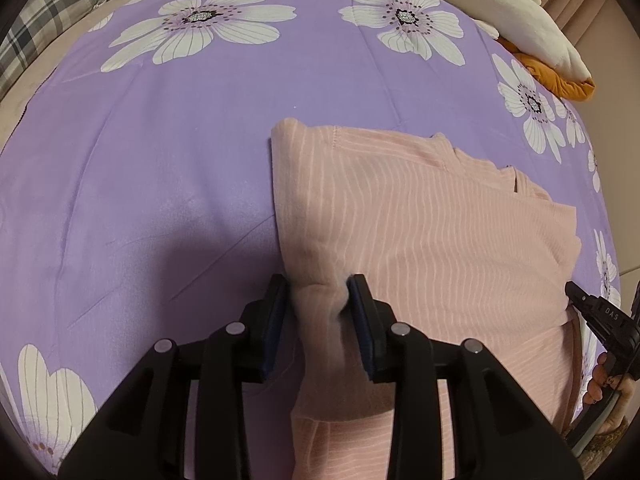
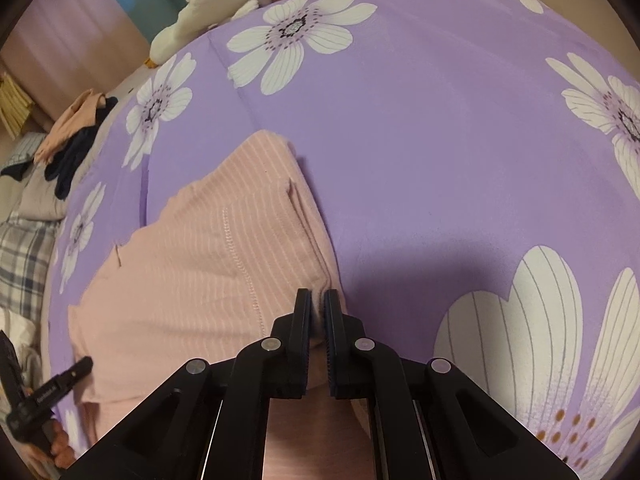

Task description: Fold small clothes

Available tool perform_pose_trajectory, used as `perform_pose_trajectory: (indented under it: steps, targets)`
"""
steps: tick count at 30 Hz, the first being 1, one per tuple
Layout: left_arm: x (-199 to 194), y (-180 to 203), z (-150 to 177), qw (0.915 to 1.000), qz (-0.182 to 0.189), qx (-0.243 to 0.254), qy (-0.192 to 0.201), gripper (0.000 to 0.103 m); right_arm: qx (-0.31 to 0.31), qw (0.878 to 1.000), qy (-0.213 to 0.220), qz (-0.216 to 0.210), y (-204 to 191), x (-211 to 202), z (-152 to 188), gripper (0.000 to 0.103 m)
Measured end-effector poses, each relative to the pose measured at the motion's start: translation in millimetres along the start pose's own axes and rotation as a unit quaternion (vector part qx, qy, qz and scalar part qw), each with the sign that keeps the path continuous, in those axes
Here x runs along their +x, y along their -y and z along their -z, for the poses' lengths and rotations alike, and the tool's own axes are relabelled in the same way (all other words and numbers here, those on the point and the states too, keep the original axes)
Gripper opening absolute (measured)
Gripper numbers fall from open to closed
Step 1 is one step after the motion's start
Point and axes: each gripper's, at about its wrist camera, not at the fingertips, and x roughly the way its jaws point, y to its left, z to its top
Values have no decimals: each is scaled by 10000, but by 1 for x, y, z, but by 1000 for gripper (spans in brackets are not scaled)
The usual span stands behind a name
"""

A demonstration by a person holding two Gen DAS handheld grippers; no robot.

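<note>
Both corners pinched now, left gripper (image 1: 319, 286) bunching thick pink garment (image 1: 420, 216), right gripper (image 2: 318, 300) nearly shut on thin edge, likely slipping free mid-fold.

A pink garment with thin white stripes (image 1: 420, 216) lies partly folded on a purple bedspread printed with large white flowers (image 1: 160, 160). It forms a rough rectangle, with stitched hems showing and layered edges along its far side. Its left edge is doubled over into a thick roll. The near corners are bunched and raised slightly off the bedspread.
</note>
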Motion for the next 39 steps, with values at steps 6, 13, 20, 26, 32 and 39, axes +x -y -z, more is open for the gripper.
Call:
perform_pose_trajectory:
  steps: [6,13,20,26,32,39]
  targets:
    - [-1,0,3,10000,34,20,-1,36,-106,9999,37,123,-3,-2,3,5]
    - [-5,1,13,10000,81,40,10,39,-117,9998,66,131,-3,-1,3,5]
    - [-7,1,21,9999,135,17,52,41,-40,10000,69,9,1,-1,3,3]
    - [-10,0,28,9998,203,-33,60,41,-48,10000,83,6,2,-1,4,3]
    - [-13,-1,34,9996,259,-38,46,43,-63,9999,97,21,1,-1,4,3]
    - [-16,0,41,9996,266,-21,17,44,-41,9999,151,-7,2,-1,5,3]
